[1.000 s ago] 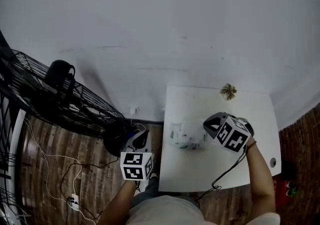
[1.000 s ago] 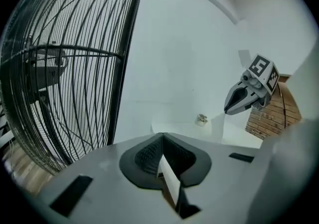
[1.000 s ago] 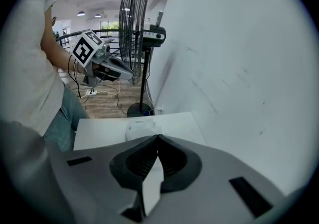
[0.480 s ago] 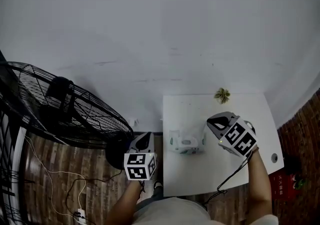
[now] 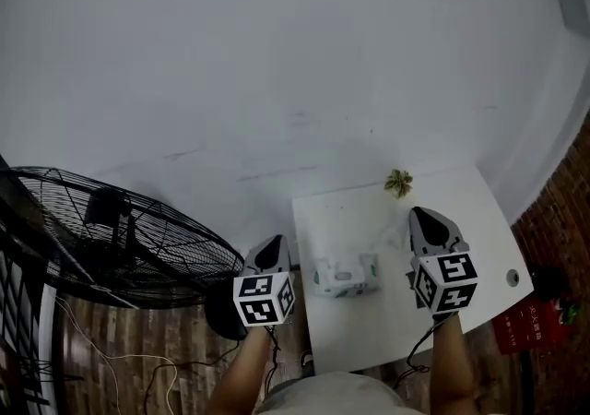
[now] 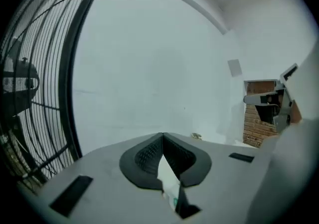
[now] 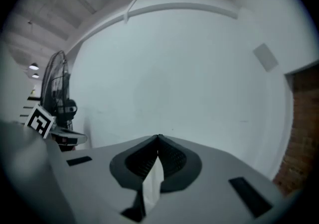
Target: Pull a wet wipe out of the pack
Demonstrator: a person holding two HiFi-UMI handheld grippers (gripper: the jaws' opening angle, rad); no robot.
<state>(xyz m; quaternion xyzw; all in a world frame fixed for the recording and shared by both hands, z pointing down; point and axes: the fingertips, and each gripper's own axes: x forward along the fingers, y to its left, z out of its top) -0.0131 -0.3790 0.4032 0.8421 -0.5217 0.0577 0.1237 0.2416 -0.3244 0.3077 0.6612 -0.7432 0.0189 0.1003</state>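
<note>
The left gripper (image 5: 273, 243) and right gripper (image 5: 424, 216) are hovering closed, empty; the wet wipe pack (image 5: 346, 275) is lying by the left edge of the tabletop (image 5: 461, 206)

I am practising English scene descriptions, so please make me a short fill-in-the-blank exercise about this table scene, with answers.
1. The wet wipe pack lies on the ___ table.
2. The left gripper is beside the table, nearest the big black ___.
3. The right gripper is over the table, its jaws ___.
Answers: white; fan; shut.
</note>
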